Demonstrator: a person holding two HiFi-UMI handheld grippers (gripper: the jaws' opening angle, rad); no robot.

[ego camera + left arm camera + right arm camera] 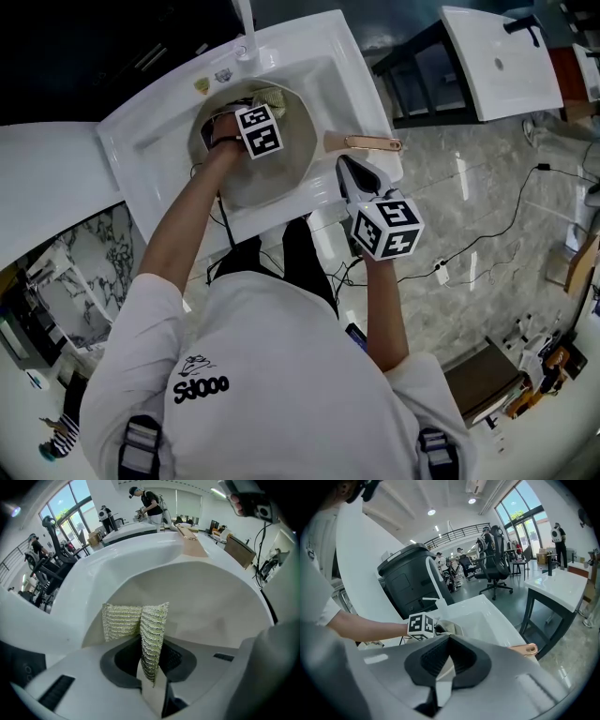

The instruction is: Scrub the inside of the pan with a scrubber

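- White sink [141, 141] holds the pan [281, 173], its handle [370, 142] pointing to 3 o'clock.
- Left gripper [151, 665] pinches the scrubber [140, 625] at the pan's 12 o'clock wall; it looks soft and light.
- Right gripper [446, 641], jaws together and empty, hovers near the handle, probably the firmest hold.

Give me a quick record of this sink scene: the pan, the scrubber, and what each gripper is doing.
place: white sink
pan: sits in the sink, handle pointing to the person's right
scrubber: yellow-green mesh, inside the pan
left gripper: fingers shut on the scrubber, down in the pan
right gripper: fingers shut on the pan's rim, near the handle
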